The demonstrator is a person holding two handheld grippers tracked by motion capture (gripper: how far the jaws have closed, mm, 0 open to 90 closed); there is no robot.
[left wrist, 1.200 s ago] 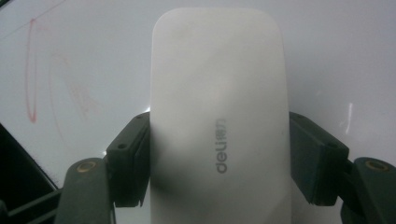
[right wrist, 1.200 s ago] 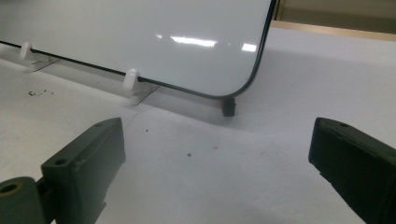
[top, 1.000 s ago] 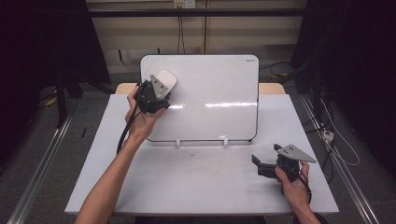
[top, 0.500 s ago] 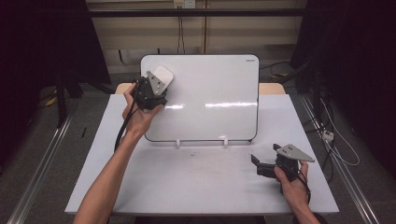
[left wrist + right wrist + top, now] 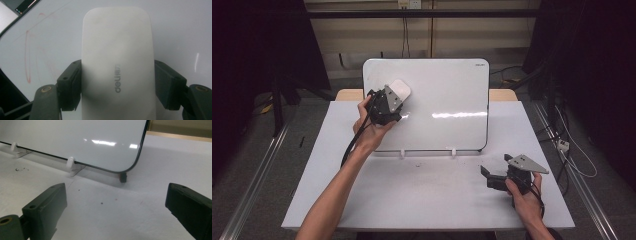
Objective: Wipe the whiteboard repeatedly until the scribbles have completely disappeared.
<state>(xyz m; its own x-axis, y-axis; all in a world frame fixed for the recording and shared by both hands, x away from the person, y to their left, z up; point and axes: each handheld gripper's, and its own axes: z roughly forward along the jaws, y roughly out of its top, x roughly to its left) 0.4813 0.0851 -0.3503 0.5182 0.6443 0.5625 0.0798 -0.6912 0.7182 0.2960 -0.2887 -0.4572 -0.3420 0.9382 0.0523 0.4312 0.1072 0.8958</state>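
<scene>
Gripping white whiteboard eraser (image 5: pixel 117 67), our left tongs (image 5: pixel 398 101) press it on whiteboard (image 5: pixel 447 100) upper left, over faint red marks (image 5: pixel 27 57). Our right tongs (image 5: pixel 486 176) rest apart near table (image 5: pixel 412 195) right edge.

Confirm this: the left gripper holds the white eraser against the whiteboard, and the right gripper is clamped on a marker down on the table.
Wrong on the right gripper: the right gripper view shows its jaws open and empty over the table. The left gripper does hold the white eraser against the whiteboard.
</scene>
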